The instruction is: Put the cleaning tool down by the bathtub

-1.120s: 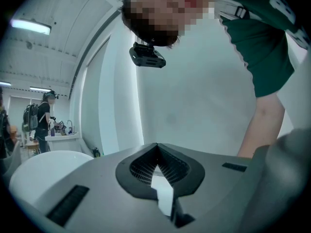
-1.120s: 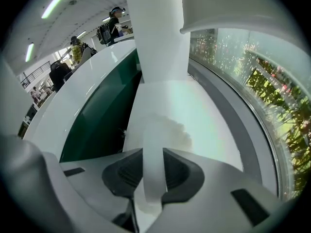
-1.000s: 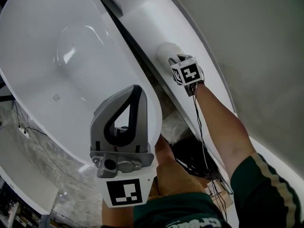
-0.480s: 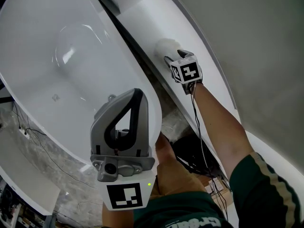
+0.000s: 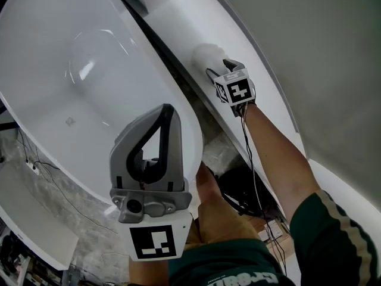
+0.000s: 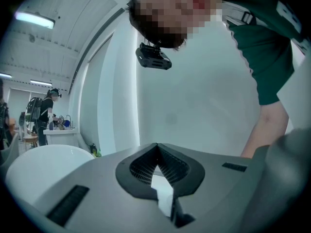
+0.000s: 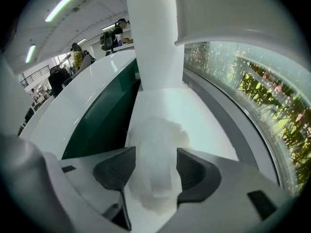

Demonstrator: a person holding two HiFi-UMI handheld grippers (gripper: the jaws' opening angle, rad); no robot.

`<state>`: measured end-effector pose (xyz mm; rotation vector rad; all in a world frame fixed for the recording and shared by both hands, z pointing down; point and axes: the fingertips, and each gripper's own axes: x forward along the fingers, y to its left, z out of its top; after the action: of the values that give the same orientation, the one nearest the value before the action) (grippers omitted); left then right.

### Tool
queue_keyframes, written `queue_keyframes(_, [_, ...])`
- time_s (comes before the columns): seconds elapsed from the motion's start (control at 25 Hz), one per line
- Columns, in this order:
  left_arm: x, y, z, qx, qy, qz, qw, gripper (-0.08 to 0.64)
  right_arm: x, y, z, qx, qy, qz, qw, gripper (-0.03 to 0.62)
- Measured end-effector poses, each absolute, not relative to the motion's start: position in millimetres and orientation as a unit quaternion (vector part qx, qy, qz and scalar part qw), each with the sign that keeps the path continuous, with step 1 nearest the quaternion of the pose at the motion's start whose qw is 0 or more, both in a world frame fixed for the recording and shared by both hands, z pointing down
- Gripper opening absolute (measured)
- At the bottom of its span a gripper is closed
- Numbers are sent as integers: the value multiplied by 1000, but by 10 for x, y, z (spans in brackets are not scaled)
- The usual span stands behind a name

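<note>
- Bathroom fittings fill the head view: a white ledge [image 5: 178, 22] runs beside the tub [image 5: 65, 46] at upper right, with a dark gap between them.
- The tool [image 5: 204, 55], a white fluffy pad, lies on that ledge, near the tub's rim.
- The right gripper [image 5: 221, 69] sits at the tool's lower-right end. Its jaws have just been opening and now stand wide and released; the tool's near end lies between the pads, apparently unpinched.
- The tool's long axis runs straight away from the jaws, up the frame in the right gripper view, so backing out along that line should clear it.
- The left gripper [image 5: 168, 111], at lower centre, is clenched on nothing, well apart from the tool.
- The tub holds nothing visible.
</note>
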<state>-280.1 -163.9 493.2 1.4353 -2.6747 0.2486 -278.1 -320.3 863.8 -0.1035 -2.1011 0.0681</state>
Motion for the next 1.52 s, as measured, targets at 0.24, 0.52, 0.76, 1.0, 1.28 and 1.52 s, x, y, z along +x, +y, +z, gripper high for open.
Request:
queue_keyframes(0.24, [-2763,-1655,4884,466,-880,74,48,6,-2801,-3176,8583,-50,-868,19,493,252])
queue_keyframes(0.52, [-2731,-1646,4827,469,-878,84,41,6,-2841,-3163,8463,-54,-877,1,478,252])
queue_keyframes(0.76, [-2700,-1637,4713,472,-877,88,31,6,-2878,-3162,8200,-54,-889,-14,454,252])
queue_keyframes(1.0, [-2596,-1596,4453,474,-876,90,17,6,-2792,-3075,7788,-65,-903,-26,425,252])
queue_keyframes(1.28, [-2707,-1553,3977,494,-864,100,3,6,-2865,-2925,6901,-59,-921,-36,384,252])
queue_keyframes(1.52, [-2559,-1586,3440,524,-845,102,-40,6,-2838,-2796,6092,-54,-940,-33,334,252])
